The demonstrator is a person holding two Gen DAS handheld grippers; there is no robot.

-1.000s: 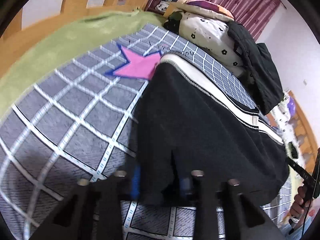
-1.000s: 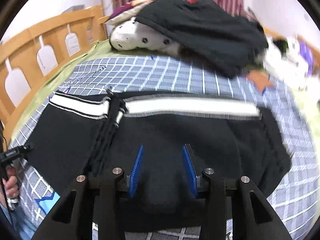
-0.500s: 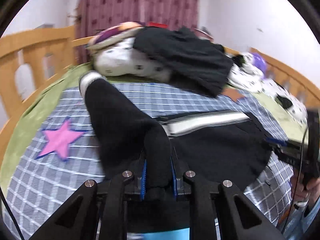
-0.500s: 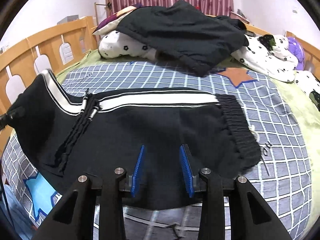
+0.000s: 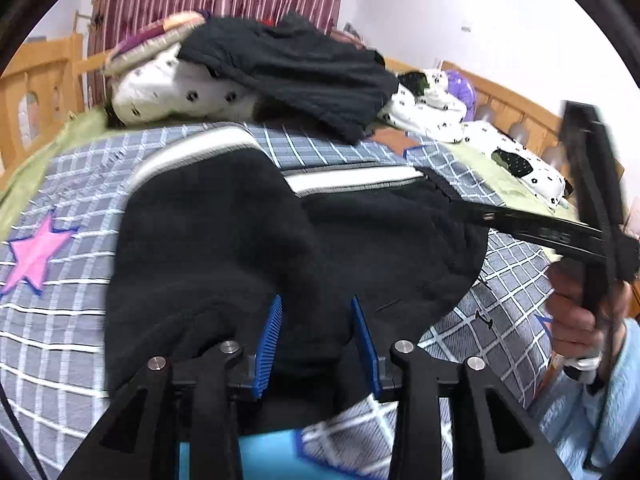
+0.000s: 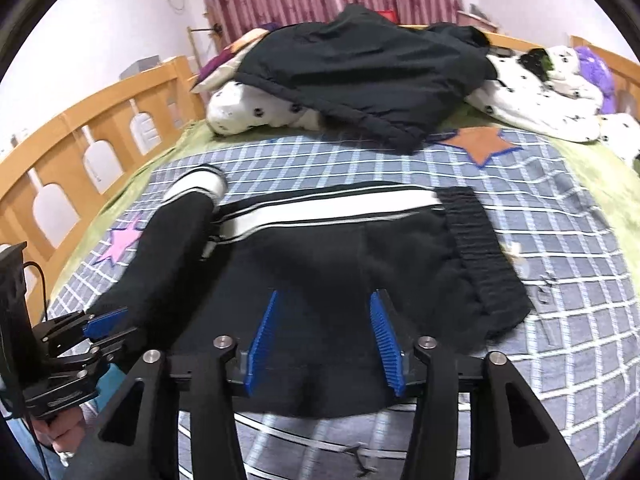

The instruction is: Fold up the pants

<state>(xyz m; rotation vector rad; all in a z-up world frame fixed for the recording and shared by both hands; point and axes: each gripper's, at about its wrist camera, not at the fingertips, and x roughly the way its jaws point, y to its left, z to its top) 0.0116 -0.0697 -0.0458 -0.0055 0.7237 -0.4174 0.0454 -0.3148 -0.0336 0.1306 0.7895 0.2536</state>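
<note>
On the checked bedsheet [image 6: 560, 216] the black pants [image 6: 340, 256] are laid with the long axis across the bed, left to right in the right wrist view. The elastic waistband [image 6: 476, 248] is pointed right; the white side stripe [image 6: 332, 208] is run along the far edge. The leg end at left is folded up and over the rest, with its white-striped cuff [image 6: 200, 184] lifted toward the far left. The left gripper [image 5: 316, 336] is seen with blue pads apart and jaws opening; black cloth is bunched between them, but the pads are not seen pressed on it. The right gripper [image 6: 324, 344] is also seen with jaws opening, pads spread over the near edge of the pants, cloth lying under and between them, not pinched. Behind the pants a dark jacket [image 6: 360, 76] is draped over spotted pillows [image 6: 256, 112]. A wooden bed rail [image 6: 80, 136] is seen at left. A pink star [image 5: 36, 252] is printed on the sheet left of the pants.
</note>
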